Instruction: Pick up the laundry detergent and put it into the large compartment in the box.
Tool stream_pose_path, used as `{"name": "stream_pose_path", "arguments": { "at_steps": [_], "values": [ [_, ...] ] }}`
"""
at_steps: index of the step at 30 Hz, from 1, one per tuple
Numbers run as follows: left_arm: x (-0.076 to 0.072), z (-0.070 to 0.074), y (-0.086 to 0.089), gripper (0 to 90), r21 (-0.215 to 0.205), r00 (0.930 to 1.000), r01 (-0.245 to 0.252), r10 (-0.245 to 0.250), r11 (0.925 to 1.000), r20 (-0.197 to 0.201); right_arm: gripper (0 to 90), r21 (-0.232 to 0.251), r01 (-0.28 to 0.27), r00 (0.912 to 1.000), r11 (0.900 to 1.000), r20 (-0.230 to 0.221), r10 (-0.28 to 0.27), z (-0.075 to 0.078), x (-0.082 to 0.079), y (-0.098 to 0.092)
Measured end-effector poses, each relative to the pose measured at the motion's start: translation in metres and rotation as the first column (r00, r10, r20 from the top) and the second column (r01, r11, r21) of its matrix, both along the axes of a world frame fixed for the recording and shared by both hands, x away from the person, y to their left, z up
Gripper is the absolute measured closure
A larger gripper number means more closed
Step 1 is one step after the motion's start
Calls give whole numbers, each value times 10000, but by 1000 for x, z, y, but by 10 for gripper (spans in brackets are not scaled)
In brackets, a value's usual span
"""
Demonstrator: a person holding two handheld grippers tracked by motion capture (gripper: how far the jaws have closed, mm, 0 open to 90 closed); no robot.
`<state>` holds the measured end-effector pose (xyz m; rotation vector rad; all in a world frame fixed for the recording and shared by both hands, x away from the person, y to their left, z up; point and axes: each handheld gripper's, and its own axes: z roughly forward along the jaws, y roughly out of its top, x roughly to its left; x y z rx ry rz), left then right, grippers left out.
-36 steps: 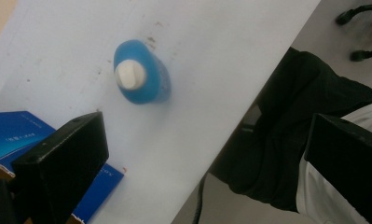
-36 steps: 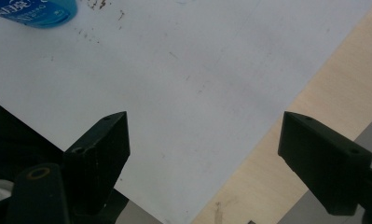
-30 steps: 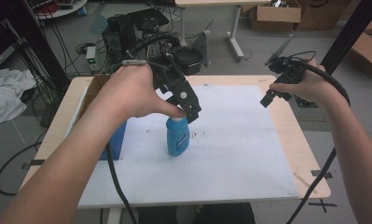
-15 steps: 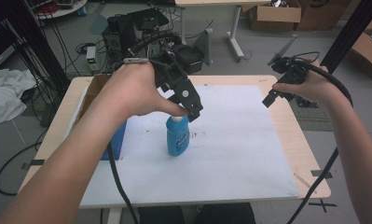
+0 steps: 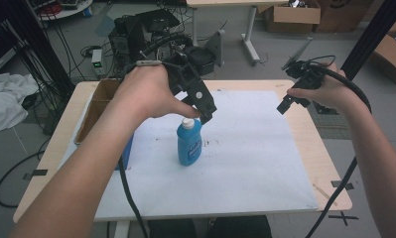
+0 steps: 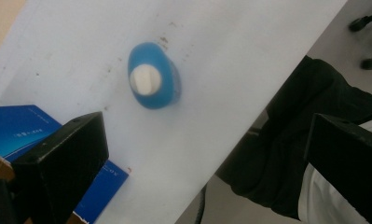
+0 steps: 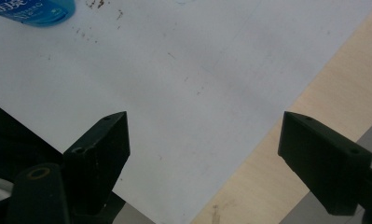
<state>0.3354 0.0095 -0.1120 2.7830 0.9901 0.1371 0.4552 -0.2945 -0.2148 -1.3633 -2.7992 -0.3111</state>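
Observation:
A blue bottle [image 5: 189, 144] with a white cap stands upright on the white mat [image 5: 255, 163], left of centre. My left gripper [image 5: 206, 113] hovers just above and to the right of the cap, clear of it. From the left gripper view I look straight down on the bottle [image 6: 153, 77], which stands ahead of the wide-apart jaws; the left gripper [image 6: 204, 133] is open and holds nothing. My right gripper [image 5: 285, 103] hangs above the mat's right edge, and the right gripper [image 7: 202, 135] is open over bare mat. The bottle's base [image 7: 34, 11] shows at that view's top left.
A cardboard box [image 5: 97, 106] sits at the table's left edge, with a blue carton [image 5: 128, 151] beside it; the blue carton [image 6: 16, 126] also lies behind my left jaw. Bare wooden table [image 5: 329, 163] runs along the mat's right side. Equipment and cables stand beyond the far edge.
The left gripper has shifted slightly up and right off the bottle's top, so the white cap now shows. The right gripper has barely moved.

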Motion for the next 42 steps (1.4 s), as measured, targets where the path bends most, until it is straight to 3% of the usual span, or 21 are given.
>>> {"name": "stream_pose_path", "arguments": {
  "at_steps": [15,31,42],
  "values": [
    [25,-27,5,1,-7,9990,-388,387,9992,-220,168,-93,-32,10000,10000,-54,32,-5,3,2],
    [50,-59,8,5,24,9934,-1080,1080,9941,-398,168,-51,9,10000,10000,-87,-10,-6,5,2],
    [64,-78,8,6,349,9874,-1483,1499,9883,-502,168,-9,35,10000,10000,-9,-35,-4,5,1]
  ]
}}
